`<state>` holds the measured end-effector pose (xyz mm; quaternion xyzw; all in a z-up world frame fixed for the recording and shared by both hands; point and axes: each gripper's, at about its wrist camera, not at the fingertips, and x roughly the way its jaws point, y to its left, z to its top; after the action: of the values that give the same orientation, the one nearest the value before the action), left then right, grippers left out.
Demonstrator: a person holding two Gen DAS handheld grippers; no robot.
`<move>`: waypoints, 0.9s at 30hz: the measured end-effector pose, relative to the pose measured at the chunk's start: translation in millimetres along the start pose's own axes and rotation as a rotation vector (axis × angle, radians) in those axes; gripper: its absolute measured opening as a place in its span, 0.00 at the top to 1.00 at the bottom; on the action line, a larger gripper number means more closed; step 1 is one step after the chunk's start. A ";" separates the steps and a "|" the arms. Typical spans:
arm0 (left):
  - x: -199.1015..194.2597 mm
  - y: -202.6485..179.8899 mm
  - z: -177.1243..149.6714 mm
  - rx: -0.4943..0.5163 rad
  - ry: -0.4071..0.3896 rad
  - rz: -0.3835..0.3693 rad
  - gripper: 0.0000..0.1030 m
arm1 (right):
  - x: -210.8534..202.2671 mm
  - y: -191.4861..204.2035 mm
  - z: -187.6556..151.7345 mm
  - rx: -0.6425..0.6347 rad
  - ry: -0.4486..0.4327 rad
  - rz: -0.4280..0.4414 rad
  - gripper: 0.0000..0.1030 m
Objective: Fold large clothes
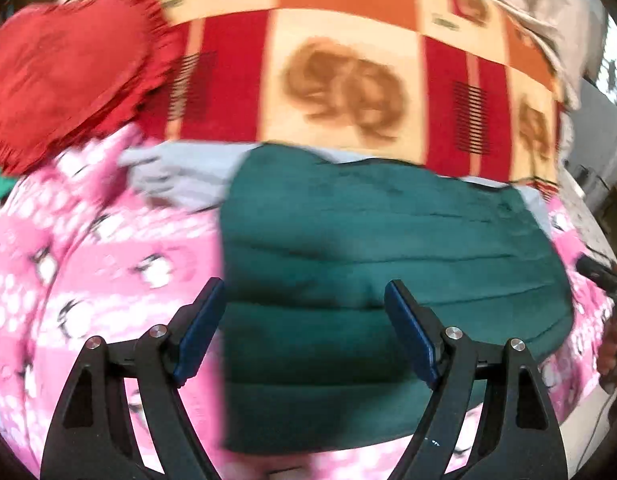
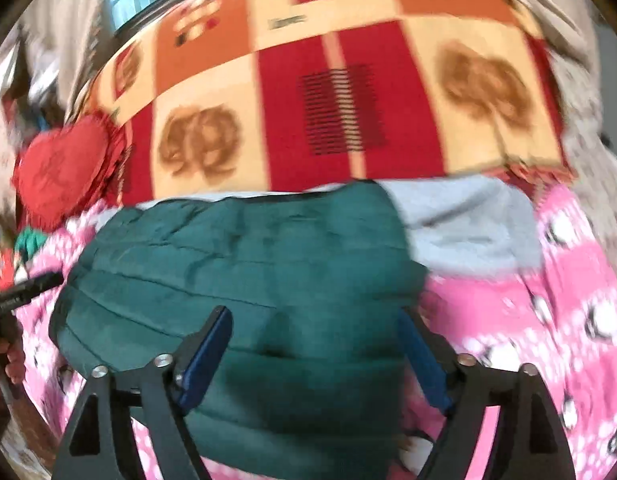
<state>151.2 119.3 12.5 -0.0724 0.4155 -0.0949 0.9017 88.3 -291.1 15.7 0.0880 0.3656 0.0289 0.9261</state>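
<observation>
Lying flat: the green garment (image 1: 380,248) is resting folded on a pink penguin-print blanket (image 1: 88,264), its surface showing several creases running across.
Peeking out: a grey cloth (image 2: 468,224) is showing from beneath the green garment's far edge, touching it.
Left gripper (image 1: 304,300): hovering above the green garment's near part with its blue-padded fingers spread wide, gripping nothing.
Right gripper (image 2: 316,328): hanging over the same green garment (image 2: 248,260), fingers likewise spread apart and holding nothing.
Sitting beyond: a checked orange, red and cream blanket (image 1: 348,80) is covering the far part of the surface, bordering the grey cloth.
Resting at the left: a red frilled heart cushion (image 1: 68,72) is lying on the edge of the checked blanket, beside the pink blanket.
Blurring: both views are smeared, so fine fabric detail is not readable.
</observation>
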 end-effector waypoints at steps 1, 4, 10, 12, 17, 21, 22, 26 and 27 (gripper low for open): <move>4.5 13.5 -2.9 -0.035 0.024 0.010 0.21 | 0.1 -10.8 -3.2 0.049 -0.004 0.015 0.19; 25.1 40.1 -4.5 -0.123 0.111 -0.009 0.21 | 10.6 -38.9 -15.2 0.177 0.002 0.080 0.19; 41.5 36.3 9.0 -0.069 0.115 -0.146 0.21 | 55.6 -67.9 -21.7 0.256 0.046 0.153 0.19; 50.5 35.7 13.7 -0.046 0.123 -0.181 0.21 | 68.9 -76.4 -18.2 0.273 0.057 0.222 0.18; 78.0 45.0 8.5 -0.040 0.158 -0.209 0.07 | 100.4 -92.0 -14.5 0.307 0.128 0.351 0.06; 91.2 59.9 0.0 -0.092 0.167 -0.269 0.01 | 114.2 -89.7 -6.2 0.261 0.136 0.393 0.06; 93.0 62.1 -0.8 -0.098 0.169 -0.275 0.01 | 117.7 -89.2 -4.1 0.255 0.140 0.398 0.06; 95.2 65.4 0.0 -0.091 0.175 -0.304 0.00 | 127.6 -83.9 0.9 0.210 0.142 0.420 0.06; 96.3 66.4 1.3 -0.086 0.181 -0.315 0.00 | 128.6 -84.4 1.2 0.205 0.138 0.422 0.06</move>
<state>220.9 161.5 -71.4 -0.1661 0.4820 -0.2231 0.8308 182.2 -359.1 -85.4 0.2536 0.4024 0.1904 0.8588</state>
